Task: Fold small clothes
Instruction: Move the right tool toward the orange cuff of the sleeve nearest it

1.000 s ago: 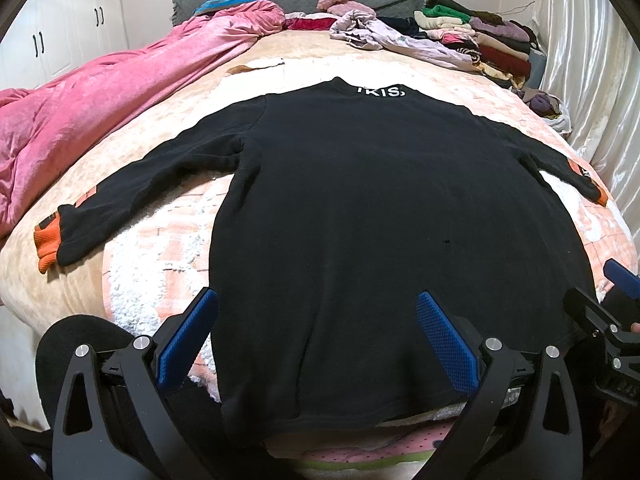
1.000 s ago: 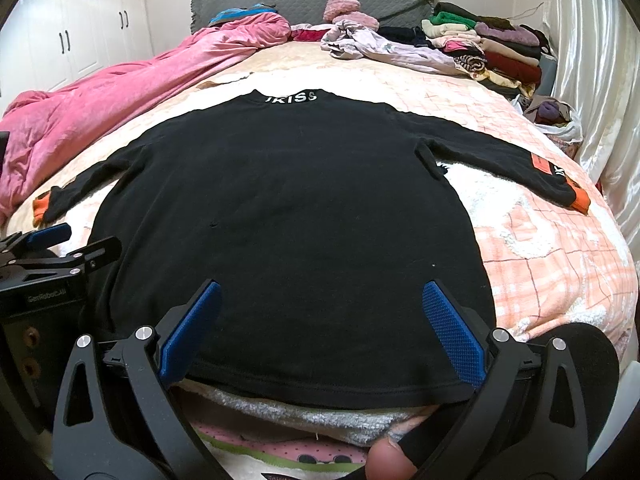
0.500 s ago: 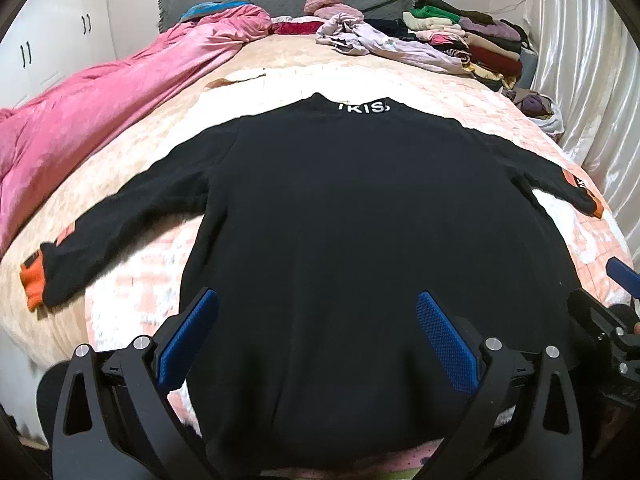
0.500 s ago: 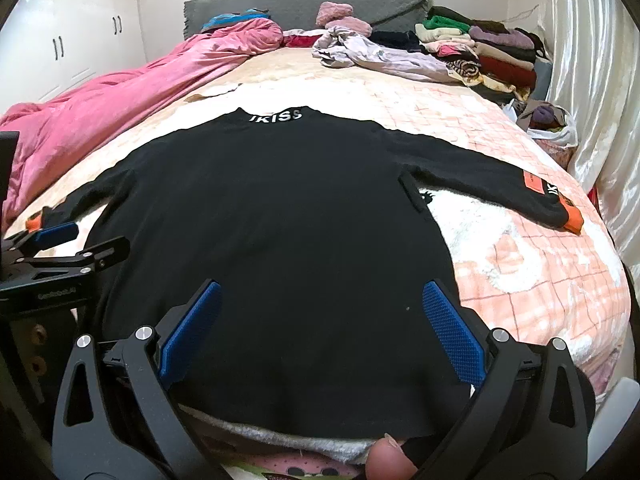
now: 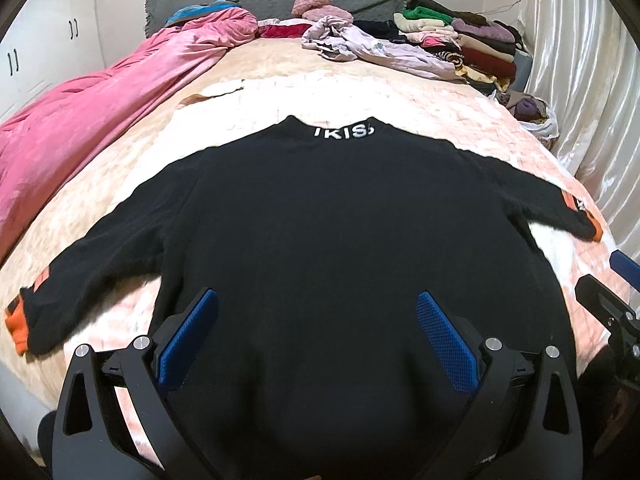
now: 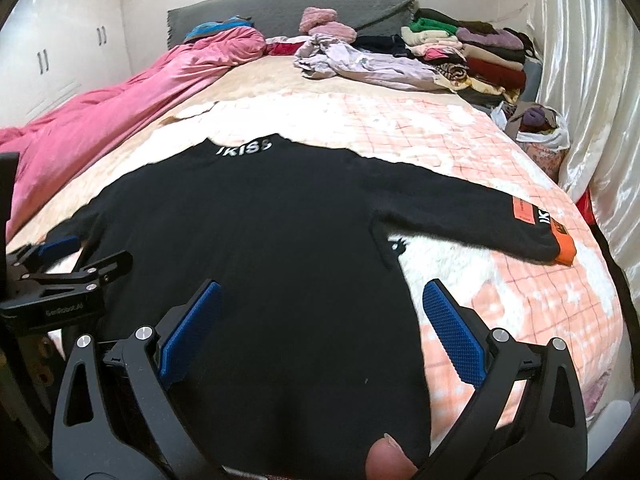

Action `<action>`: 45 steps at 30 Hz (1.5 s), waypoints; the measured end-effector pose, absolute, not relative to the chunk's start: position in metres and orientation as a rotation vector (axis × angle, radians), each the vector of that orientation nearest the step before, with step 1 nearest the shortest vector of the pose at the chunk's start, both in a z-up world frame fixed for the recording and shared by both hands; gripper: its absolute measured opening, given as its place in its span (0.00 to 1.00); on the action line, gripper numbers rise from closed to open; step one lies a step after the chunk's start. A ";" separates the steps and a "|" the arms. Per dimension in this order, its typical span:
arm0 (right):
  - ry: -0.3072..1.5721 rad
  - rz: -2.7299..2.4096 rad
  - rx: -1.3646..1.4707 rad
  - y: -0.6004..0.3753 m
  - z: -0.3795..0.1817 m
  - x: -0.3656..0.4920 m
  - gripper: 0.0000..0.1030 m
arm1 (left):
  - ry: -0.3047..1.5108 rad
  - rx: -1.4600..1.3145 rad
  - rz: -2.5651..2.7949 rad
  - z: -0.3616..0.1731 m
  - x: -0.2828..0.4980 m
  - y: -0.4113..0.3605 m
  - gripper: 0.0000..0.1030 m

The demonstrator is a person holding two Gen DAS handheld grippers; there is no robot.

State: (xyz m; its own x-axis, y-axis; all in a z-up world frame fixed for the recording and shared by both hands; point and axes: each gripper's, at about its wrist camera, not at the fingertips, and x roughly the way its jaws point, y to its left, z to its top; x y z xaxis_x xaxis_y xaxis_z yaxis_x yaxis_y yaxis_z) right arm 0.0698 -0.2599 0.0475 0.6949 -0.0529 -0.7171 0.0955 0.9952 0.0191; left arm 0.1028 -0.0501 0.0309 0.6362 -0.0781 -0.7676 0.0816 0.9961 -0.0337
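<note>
Both claws hover low over the near hem of the garment. The left claw stands released, its blue pads spread wide over the lower left part of the body and grasping nothing. The right claw is likewise released and empty, poised over the lower right part of the body; its right pad sits above the side seam, where black cloth meets the bed cover. Each claw shows at the edge of the other's view.

The black long-sleeved sweater lies flat and face down on the bed, hem toward the cameras, collar with white lettering away from them. No fold appears to have been made yet. Its left sleeve runs out and slightly toward the hem, ending in an orange cuff near the bed's edge; its right sleeve, with orange patch and cuff, lies well out to the side.

A sound first step would be to bring each sleeve across the body. Each claw should pinch both layers of cloth near the cuff or shoulder seam and lift only enough to clear the bed, so the body does not drag. The knit looks soft and likely to sag, so a shallow pinch may slip.

Beyond the collar lie a pink duvet, a crumpled pale lilac garment and a stack of folded clothes against the headboard.
</note>
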 end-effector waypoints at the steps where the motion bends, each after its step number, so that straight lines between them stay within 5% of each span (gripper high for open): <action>1: 0.802 -0.088 0.064 -0.264 0.048 0.075 0.92 | 0.871 0.003 -0.094 0.033 0.109 -0.053 0.96; 27: 0.743 -0.325 0.155 -0.356 0.067 0.195 0.92 | 0.878 0.015 -0.145 0.036 0.218 -0.093 0.96; 45: 0.760 -0.663 0.332 -0.504 0.032 0.165 0.92 | 0.921 0.106 -0.307 -0.008 0.238 -0.148 0.96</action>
